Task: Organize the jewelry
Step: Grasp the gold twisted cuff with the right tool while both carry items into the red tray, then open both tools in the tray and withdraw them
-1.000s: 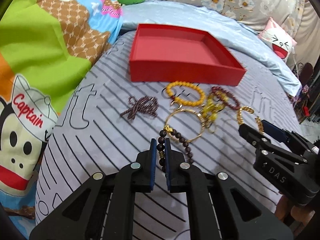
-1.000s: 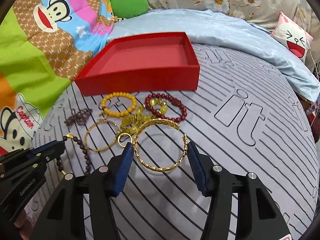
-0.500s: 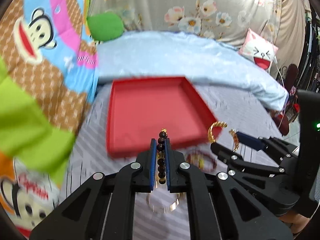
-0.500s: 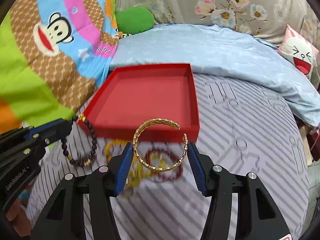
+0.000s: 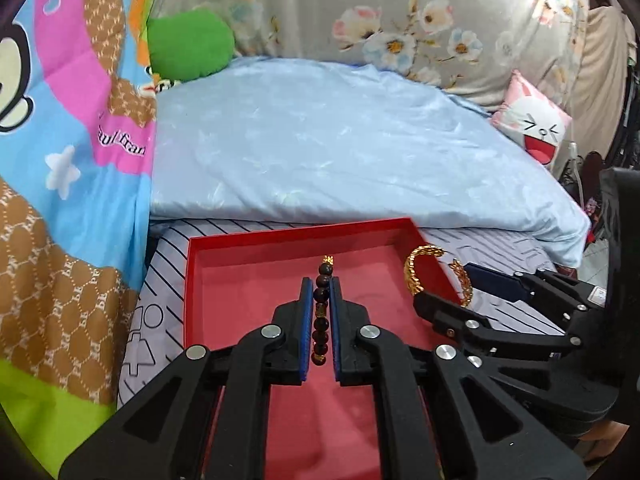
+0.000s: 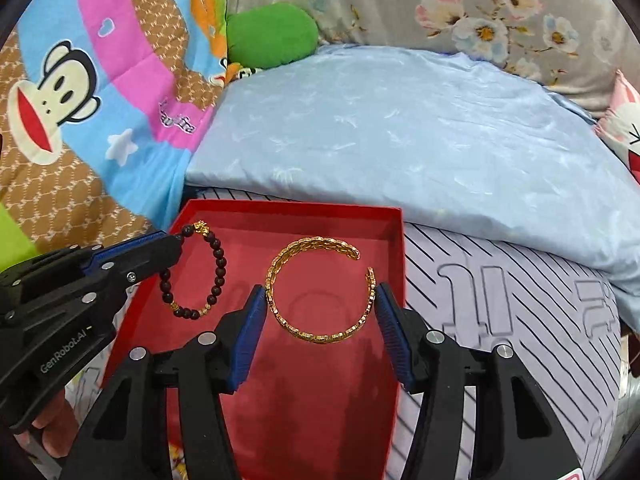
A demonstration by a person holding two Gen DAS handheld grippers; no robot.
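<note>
A red tray (image 5: 280, 238) (image 6: 394, 280) lies on the striped bed sheet. My left gripper (image 5: 320, 292) (image 6: 176, 246) is shut on a dark beaded bracelet (image 5: 322, 308) (image 6: 218, 264) and holds it above the tray's left part. My right gripper (image 6: 320, 300) (image 5: 444, 280) is shut on a gold open cuff bangle (image 6: 316, 334) (image 5: 414, 276), gripped across its width, above the tray's right part. The rest of the jewelry is hidden below the grippers.
A folded light-blue quilt (image 5: 340, 152) (image 6: 420, 136) lies just behind the tray. A cartoon monkey blanket (image 6: 80, 100) is at the left, a green cushion (image 5: 188, 50) and a pink face pillow (image 5: 536, 132) at the back. Striped sheet (image 6: 500, 320) extends right of the tray.
Both grippers lifted their bracelets off the sheet and moved forward over the red tray. The pile of remaining jewelry has dropped out of view.
</note>
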